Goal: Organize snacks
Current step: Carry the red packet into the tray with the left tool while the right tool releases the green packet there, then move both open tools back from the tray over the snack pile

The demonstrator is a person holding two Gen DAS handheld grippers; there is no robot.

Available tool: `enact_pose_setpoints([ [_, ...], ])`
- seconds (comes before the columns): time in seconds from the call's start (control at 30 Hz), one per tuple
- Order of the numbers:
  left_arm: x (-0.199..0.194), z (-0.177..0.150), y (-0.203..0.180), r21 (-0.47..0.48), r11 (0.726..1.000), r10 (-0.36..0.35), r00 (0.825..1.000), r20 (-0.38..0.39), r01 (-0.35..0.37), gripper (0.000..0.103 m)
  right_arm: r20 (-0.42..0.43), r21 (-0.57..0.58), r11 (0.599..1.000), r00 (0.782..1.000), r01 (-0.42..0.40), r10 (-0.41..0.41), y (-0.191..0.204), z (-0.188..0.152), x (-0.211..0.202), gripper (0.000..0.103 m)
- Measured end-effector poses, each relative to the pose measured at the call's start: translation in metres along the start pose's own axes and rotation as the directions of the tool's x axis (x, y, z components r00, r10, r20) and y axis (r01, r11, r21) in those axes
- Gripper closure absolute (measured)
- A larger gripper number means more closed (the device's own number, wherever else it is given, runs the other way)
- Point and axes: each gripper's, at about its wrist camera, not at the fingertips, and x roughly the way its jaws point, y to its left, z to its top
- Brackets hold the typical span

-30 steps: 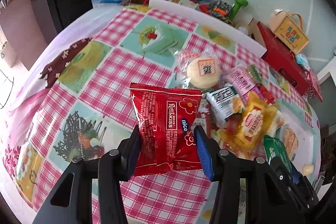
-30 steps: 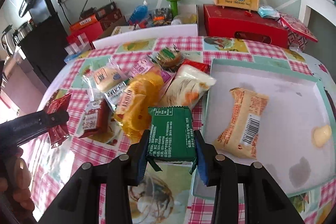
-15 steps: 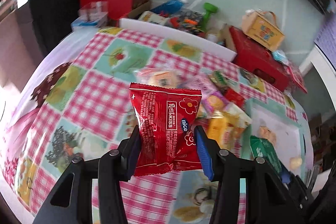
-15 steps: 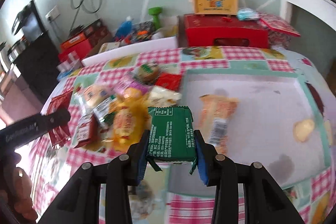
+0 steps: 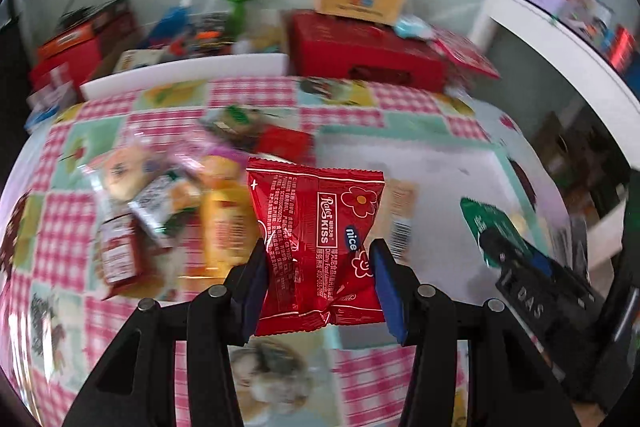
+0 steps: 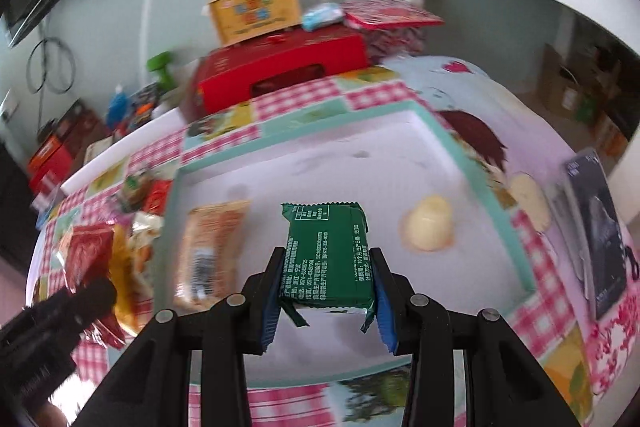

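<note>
My left gripper (image 5: pixel 318 267) is shut on a red snack packet (image 5: pixel 316 239), held above the table near the left edge of the white tray (image 5: pixel 448 163). My right gripper (image 6: pixel 325 279) is shut on a green snack packet (image 6: pixel 326 253), hanging over the middle of the tray (image 6: pixel 492 203). In the tray lie an orange wrapped snack (image 6: pixel 208 247) at the left and a pale round sweet (image 6: pixel 428 229) at the right. A blurred heap of loose snacks (image 5: pixel 168 203) lies on the checked tablecloth left of the tray. The green packet (image 5: pixel 492 227) and right gripper show at the left view's right side.
A red box (image 6: pixel 280 67) with a yellow carton (image 6: pixel 256 9) on top stands behind the tray. Further boxes and a green dumbbell (image 5: pixel 238 7) sit at the back. A dark booklet (image 6: pixel 596 227) lies right of the tray, another pale sweet (image 6: pixel 528 201) beside the rim.
Both grippers have swung to the right, each keeping its packet. The green packet went from the tray's left edge to over its middle; the red packet went from the bare cloth to beside the tray.
</note>
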Motion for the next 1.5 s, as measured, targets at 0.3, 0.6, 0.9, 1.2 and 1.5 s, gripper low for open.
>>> enact_pose_setpoints([
  [0.3, 0.027, -0.004, -0.071, 0.175, 0.981, -0.072, 0.996, -0.049, 0.079, 0.052, -0.028, 0.056, 0.997, 0.999, 0.046, -0.044, -0.030, 0.000, 0.007, 0.061],
  [0.6, 0.054, -0.012, -0.089, 0.226, 0.971, -0.054, 0.994, -0.090, 0.073, 0.051, -0.057, 0.067, 0.996, 0.997, 0.057, -0.053, -0.038, -0.002, 0.014, 0.061],
  [0.9, 0.054, -0.012, -0.087, 0.227, 0.972, -0.037, 0.995, -0.093, 0.058, 0.032, -0.069, 0.062, 0.995, 0.995, 0.074, -0.070, -0.039, -0.002, 0.018, 0.059],
  [1.2, 0.043, -0.006, -0.071, 0.181, 0.983, -0.027, 0.996, -0.089, 0.043, 0.024, -0.070, 0.057, 0.995, 0.994, 0.083, -0.079, -0.037, -0.002, 0.016, 0.038],
  [1.5, 0.041, 0.001, -0.029, 0.068, 0.992, 0.115, 0.988, -0.105, -0.108, 0.017, -0.061, 0.011, 0.995, 0.993, 0.103, -0.103, -0.027, -0.003, 0.018, 0.001],
])
